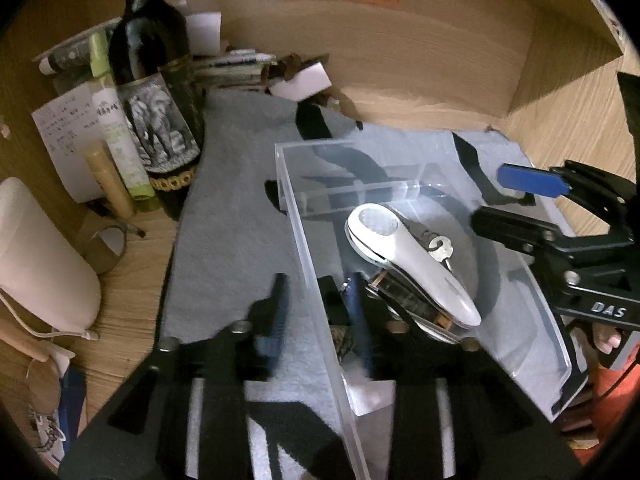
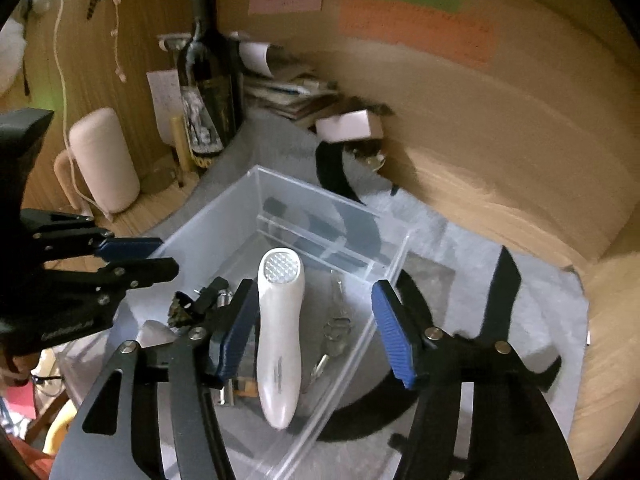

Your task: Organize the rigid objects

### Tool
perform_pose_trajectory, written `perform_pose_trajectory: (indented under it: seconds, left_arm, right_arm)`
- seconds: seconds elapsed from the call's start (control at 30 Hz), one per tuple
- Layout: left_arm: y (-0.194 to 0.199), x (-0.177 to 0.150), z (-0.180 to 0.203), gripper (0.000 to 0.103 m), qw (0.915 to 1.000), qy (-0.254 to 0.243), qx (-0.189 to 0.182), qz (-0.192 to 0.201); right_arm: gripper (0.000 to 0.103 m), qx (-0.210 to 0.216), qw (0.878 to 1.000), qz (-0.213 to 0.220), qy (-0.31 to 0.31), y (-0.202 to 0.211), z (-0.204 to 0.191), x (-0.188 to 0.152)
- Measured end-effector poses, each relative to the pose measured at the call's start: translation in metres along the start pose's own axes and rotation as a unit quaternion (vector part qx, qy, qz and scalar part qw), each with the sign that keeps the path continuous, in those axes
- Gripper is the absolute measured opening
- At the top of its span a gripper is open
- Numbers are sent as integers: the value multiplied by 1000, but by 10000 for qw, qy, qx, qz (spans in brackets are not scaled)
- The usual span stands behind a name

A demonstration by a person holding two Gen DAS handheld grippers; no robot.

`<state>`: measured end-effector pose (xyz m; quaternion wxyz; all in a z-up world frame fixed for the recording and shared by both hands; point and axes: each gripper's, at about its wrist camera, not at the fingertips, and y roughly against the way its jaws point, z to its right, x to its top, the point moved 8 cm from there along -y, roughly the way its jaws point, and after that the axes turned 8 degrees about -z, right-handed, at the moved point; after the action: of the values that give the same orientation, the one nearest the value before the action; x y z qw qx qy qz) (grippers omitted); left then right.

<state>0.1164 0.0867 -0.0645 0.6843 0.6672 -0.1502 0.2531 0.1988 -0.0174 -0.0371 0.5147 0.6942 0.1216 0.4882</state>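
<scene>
A clear plastic box (image 1: 297, 216) (image 2: 208, 216) stands on a grey mat (image 1: 232, 220). Inside it a white handheld device (image 1: 416, 264) (image 2: 280, 332) lies flat on a dark object, with a bunch of keys (image 1: 440, 250) (image 2: 336, 328) beside it. My left gripper (image 1: 316, 312) is open and straddles the box's near left wall, one finger on either side. Over the box my right gripper (image 2: 316, 332) is open too; the device lies between its blue pads, close to the left one. Each gripper also shows in the other's view: the right gripper (image 1: 516, 204) and the left gripper (image 2: 148, 260).
A dark wine bottle (image 1: 156, 80) (image 2: 208, 92), tubes and papers crowd the back left corner. A white cylinder (image 1: 36, 256) (image 2: 104, 160) stands at the left. A small white box (image 1: 308, 80) (image 2: 348, 124) lies behind the mat. Wooden walls close in the back and right.
</scene>
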Motion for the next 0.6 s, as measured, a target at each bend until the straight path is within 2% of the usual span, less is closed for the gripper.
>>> perform_pose_trajectory:
  seconds: [0.03, 0.1, 0.13, 0.27, 0.33, 0.43, 0.6]
  left_arm:
    - [4, 0, 1, 46, 10000, -21, 18, 59]
    - [13, 0, 4, 51, 9997, -104, 77, 190]
    - [18, -1, 5, 54, 9995, -148, 109, 259]
    - [38, -6, 14, 75, 9979, -269, 93, 577]
    - [47, -9, 17, 80, 9970, -284, 29, 715]
    - [57, -15, 21, 94, 9961, -202, -151, 851]
    - [72, -31, 30, 96, 9936, -182, -288, 1074]
  right_arm:
    - [59, 0, 10000, 43, -26, 5, 1, -1]
    - [76, -17, 9998, 186, -87, 15, 2, -4]
    - [79, -48, 9995, 298, -120, 23, 3, -6]
    - [81, -131, 9985, 494, -206, 43, 5, -16]
    - [83, -147, 9980, 560, -257, 51, 5, -22]
    - [87, -127, 9973, 629, -346, 61, 4, -34]
    - [94, -220, 9958, 762, -469, 73, 1, -56]
